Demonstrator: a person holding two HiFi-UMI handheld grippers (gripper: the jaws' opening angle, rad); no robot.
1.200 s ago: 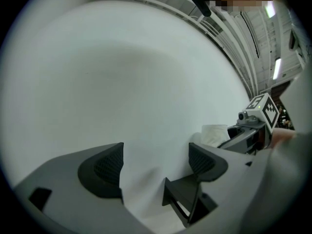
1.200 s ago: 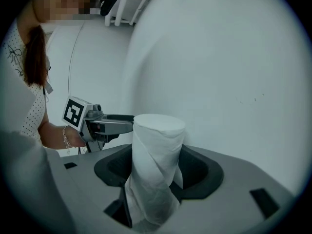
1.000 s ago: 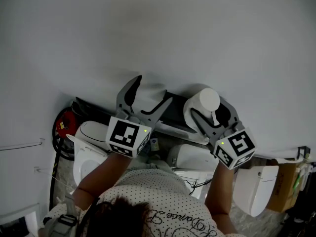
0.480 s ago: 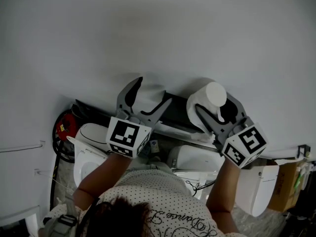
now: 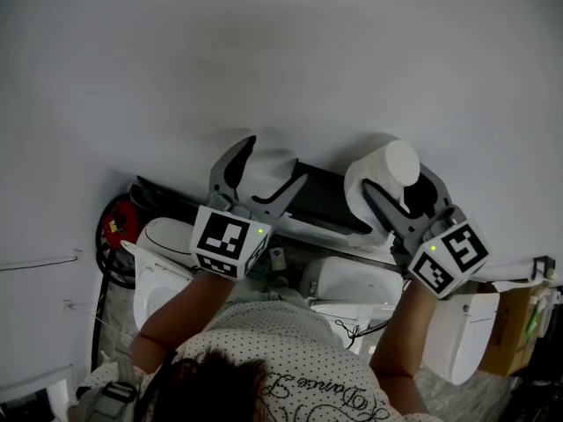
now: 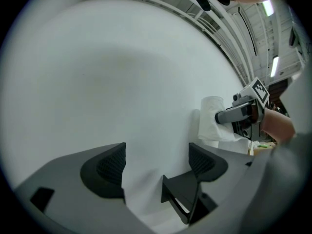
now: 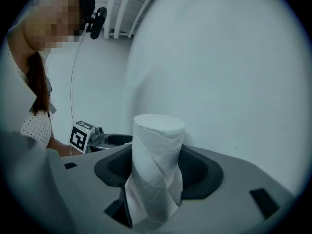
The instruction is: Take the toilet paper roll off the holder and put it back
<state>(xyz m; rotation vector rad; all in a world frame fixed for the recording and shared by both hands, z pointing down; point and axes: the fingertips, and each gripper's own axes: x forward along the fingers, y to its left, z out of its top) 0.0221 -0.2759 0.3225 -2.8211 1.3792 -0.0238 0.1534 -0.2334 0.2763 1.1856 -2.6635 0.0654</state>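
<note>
The white toilet paper roll is off the holder, and my right gripper is shut on it close to the white wall. In the right gripper view the roll stands upright between the two dark jaws, loose paper wrapped around it. The black holder runs along the wall between my two grippers. My left gripper is open at the holder's left end, nothing held. In the left gripper view the holder's black end lies just below the right jaw, and the roll shows farther right.
Below the holder stand a white toilet, a white tank and a further white toilet. A red object lies at the left and a cardboard box at the right. The white wall fills the upper view.
My right gripper has carried the roll to the right and a little up, away from the holder. The left gripper has stayed where it was.
</note>
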